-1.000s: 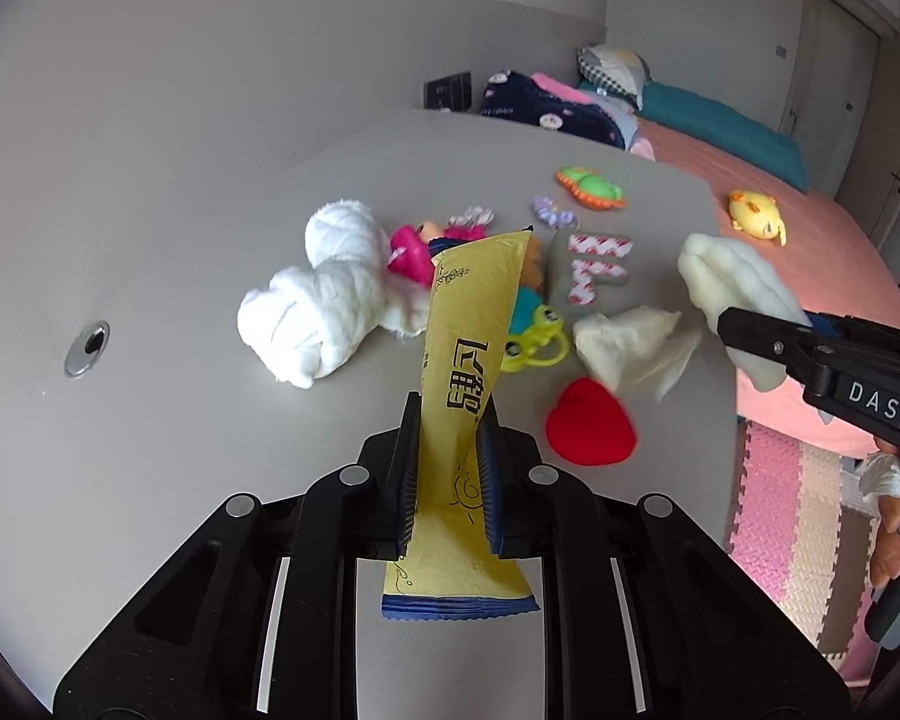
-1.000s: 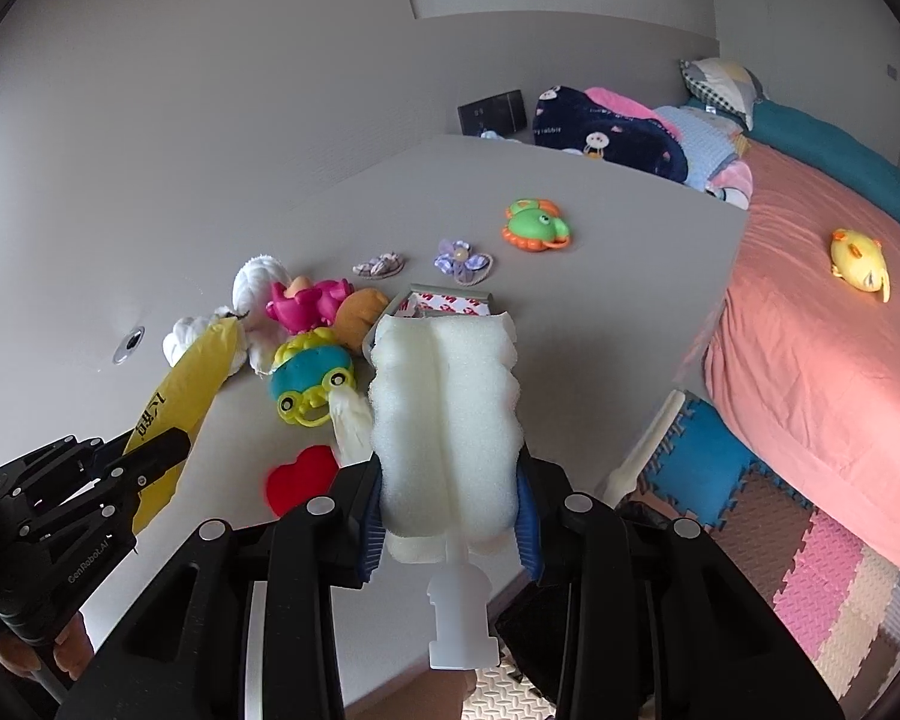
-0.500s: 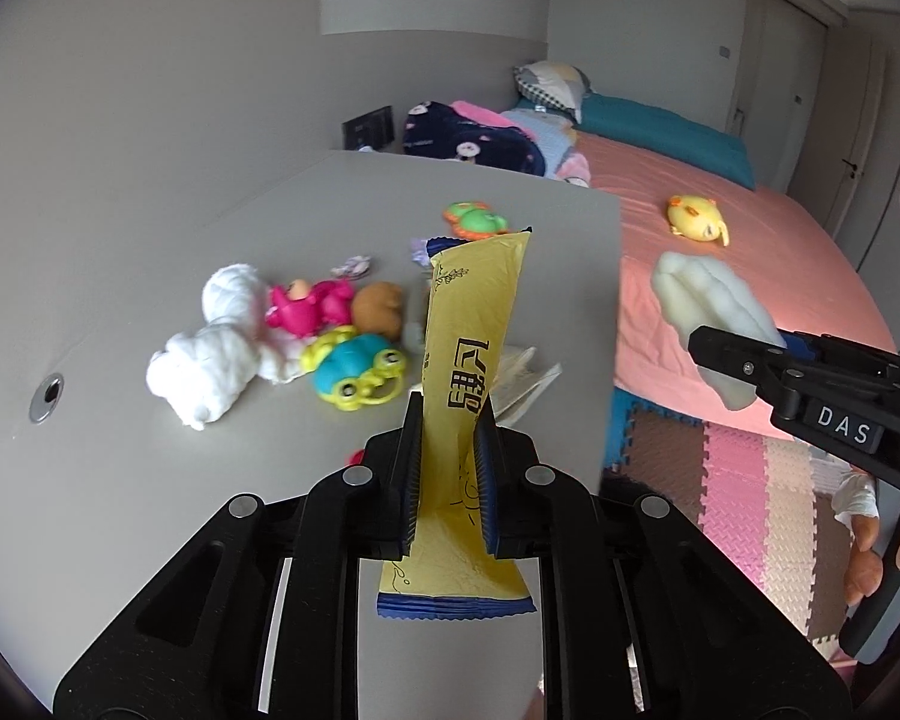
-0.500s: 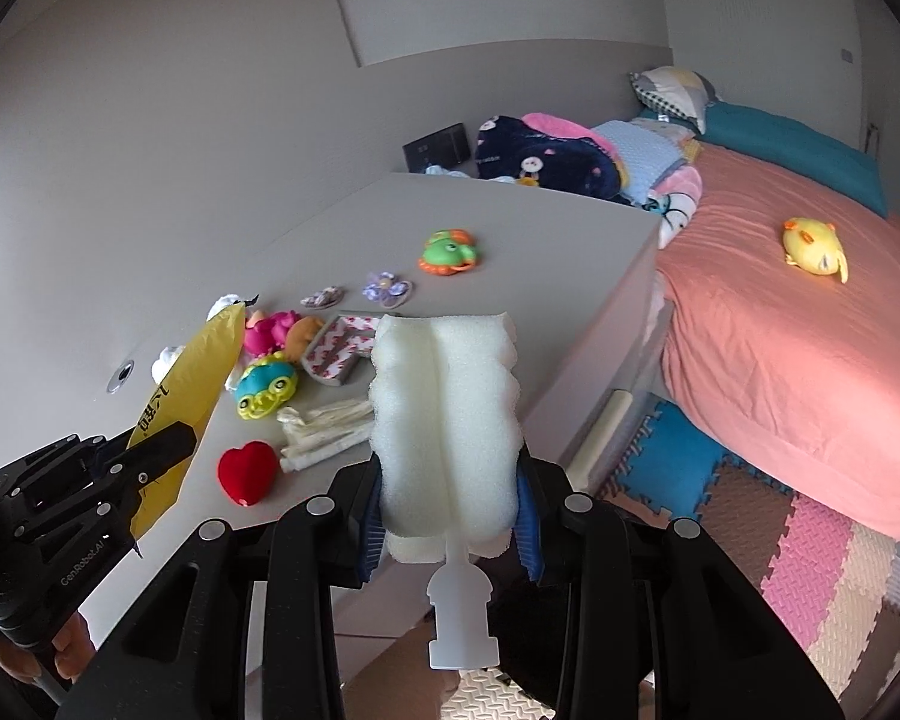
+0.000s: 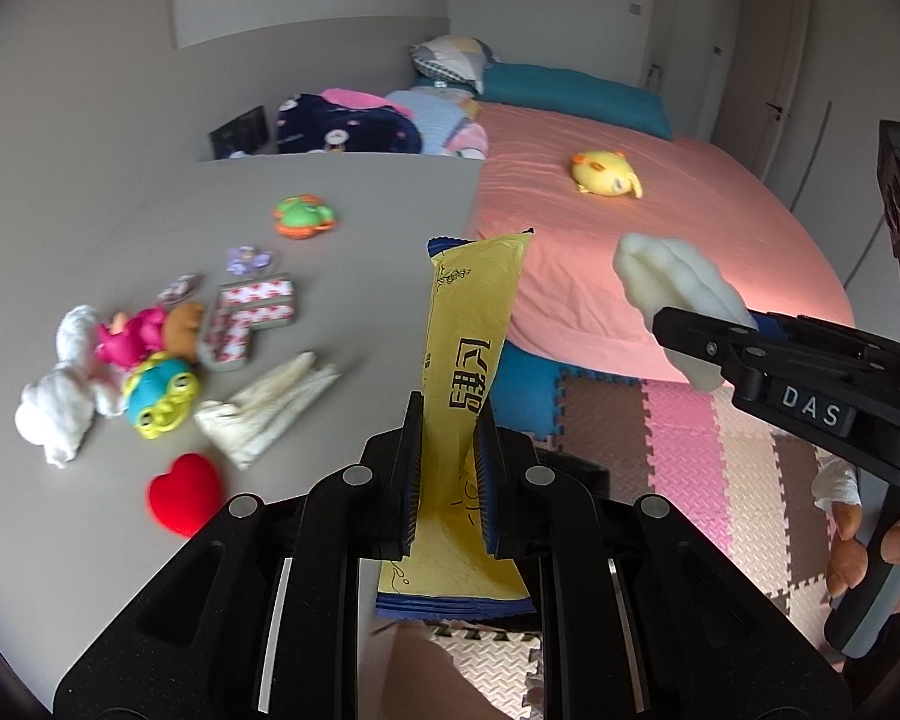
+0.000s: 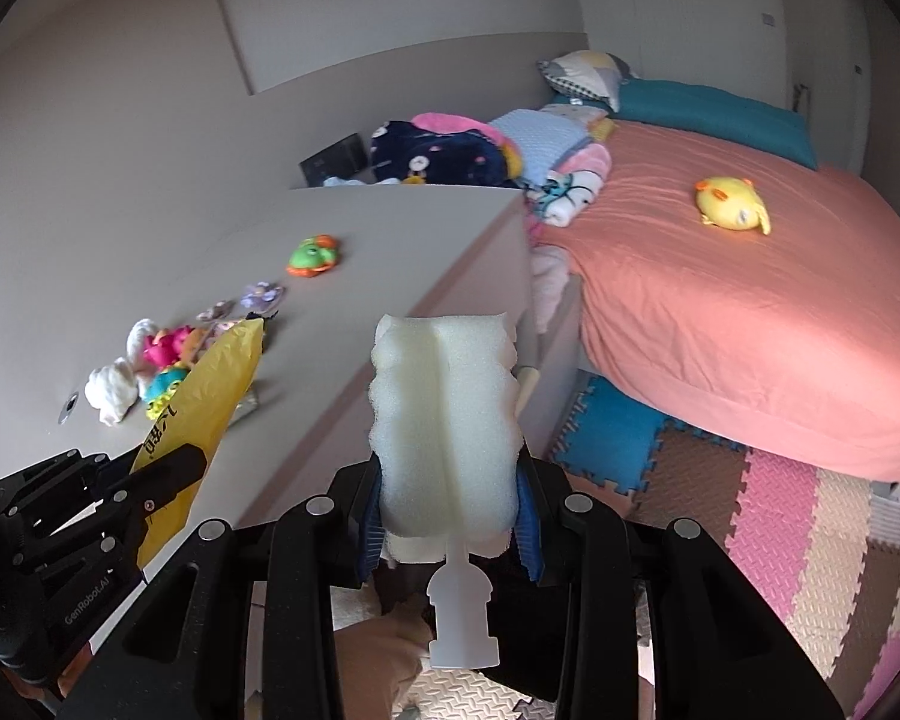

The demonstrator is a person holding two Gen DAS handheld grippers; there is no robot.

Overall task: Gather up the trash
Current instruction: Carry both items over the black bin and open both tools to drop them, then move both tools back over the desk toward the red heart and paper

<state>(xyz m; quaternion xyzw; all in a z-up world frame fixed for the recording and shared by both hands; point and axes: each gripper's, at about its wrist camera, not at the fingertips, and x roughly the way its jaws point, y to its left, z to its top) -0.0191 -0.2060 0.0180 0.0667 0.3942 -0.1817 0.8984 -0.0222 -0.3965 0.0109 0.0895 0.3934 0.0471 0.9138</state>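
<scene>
left gripper (image 5: pixel 447 456): clamped on yellow wrapper (image 5: pixel 471 372), held upright, off the table edge
right gripper (image 6: pixel 450 516): clamped on white sponge head (image 6: pixel 447 420), plastic stem pointing back toward camera, above the foam floor mat (image 6: pixel 768 516)
grey table (image 5: pixel 342 222): crumpled tissue (image 5: pixel 270 411), red heart (image 5: pixel 185 493), white cloth (image 5: pixel 60 408), toys
bed (image 6: pixel 720 300): yellow plush (image 6: pixel 731 210)
</scene>
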